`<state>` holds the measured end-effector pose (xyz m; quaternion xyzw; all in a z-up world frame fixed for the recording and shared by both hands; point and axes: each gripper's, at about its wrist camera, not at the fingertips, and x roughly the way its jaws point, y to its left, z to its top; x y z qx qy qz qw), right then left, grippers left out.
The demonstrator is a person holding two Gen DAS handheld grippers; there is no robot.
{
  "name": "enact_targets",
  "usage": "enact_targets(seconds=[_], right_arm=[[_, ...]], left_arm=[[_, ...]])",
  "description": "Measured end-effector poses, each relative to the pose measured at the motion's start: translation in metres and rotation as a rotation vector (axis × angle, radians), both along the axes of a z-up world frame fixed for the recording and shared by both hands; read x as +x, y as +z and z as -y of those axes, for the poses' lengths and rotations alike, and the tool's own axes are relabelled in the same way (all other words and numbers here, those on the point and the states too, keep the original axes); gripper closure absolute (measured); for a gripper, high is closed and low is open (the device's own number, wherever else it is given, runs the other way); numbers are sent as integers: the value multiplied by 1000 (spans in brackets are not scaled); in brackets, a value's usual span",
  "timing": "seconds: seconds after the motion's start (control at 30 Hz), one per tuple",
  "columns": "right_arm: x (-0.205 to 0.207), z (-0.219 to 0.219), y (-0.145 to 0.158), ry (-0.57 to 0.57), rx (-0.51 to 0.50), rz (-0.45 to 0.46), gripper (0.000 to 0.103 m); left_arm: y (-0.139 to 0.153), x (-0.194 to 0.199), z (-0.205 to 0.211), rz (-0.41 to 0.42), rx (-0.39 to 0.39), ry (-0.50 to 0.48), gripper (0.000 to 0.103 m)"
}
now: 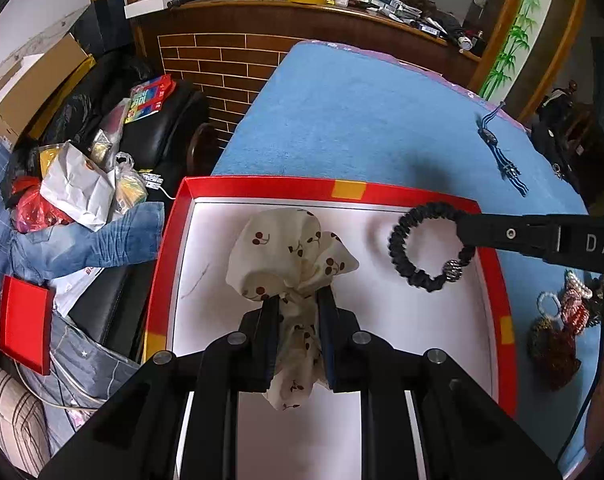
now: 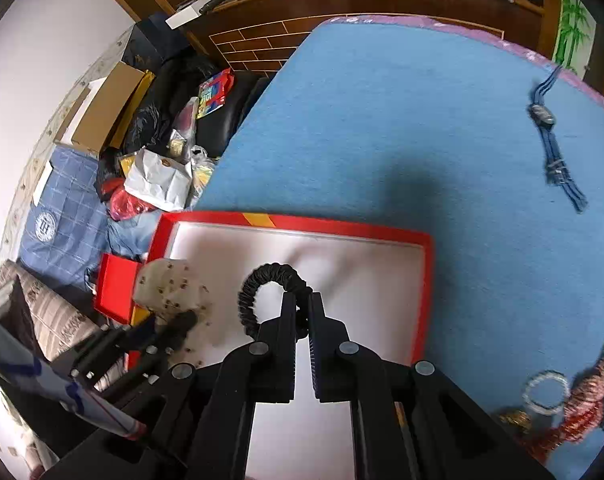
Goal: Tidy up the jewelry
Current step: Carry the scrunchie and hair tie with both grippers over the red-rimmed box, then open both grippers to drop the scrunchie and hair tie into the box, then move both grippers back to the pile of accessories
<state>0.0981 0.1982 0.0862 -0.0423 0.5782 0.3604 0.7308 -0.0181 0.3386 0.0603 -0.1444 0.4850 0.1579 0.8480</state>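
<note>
My left gripper (image 1: pixel 298 304) is shut on a cream scrunchie with a cherry print (image 1: pixel 286 256) and holds it over the white inside of the red-rimmed box (image 1: pixel 170 264). My right gripper (image 2: pixel 302 304) is shut on a black braided hair tie (image 2: pixel 258 288) with a silver bead, also over the box (image 2: pixel 421 292). In the left wrist view the right gripper's fingers (image 1: pixel 501 232) reach in from the right with the black tie (image 1: pixel 425 248). In the right wrist view the left gripper (image 2: pixel 182 322) and the scrunchie (image 2: pixel 166 284) show at lower left.
The box sits at the front left of a blue cloth table (image 1: pixel 341 120). A blue striped watch (image 2: pixel 549 140) lies at the far right. A heap of pearl and red bracelets (image 2: pixel 569 404) lies right of the box. Clutter and a sofa are off the table's left edge.
</note>
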Motion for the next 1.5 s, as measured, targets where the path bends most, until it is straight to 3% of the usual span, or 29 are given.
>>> enact_targets(seconds=[0.57,0.63,0.7,0.77,0.87,1.27,1.4,1.5], right_arm=[[20,-25,-34,-17,-111,16,95],[22,-24,-34,-26,-111,18,95],[23,-23,-33,-25,-108,17,94],[23,-22,-33,-25,-106,12,90],[22,-19,-30,-28,-99,8,77],[5,27,10,-55,-22,38,77],[-6,51,17,-68,-17,45,77],[-14,72,21,-78,2,37,77]], left_arm=[[-21,24,-18,-15,-20,17,83],[-21,24,-19,-9,-22,18,78],[-20,23,-19,-6,-13,19,66],[-18,22,-18,-2,-13,18,63],[-16,22,-17,-2,-13,19,63],[18,4,15,64,13,-11,62],[26,-2,34,78,35,-31,53],[24,-4,37,63,31,-14,52]])
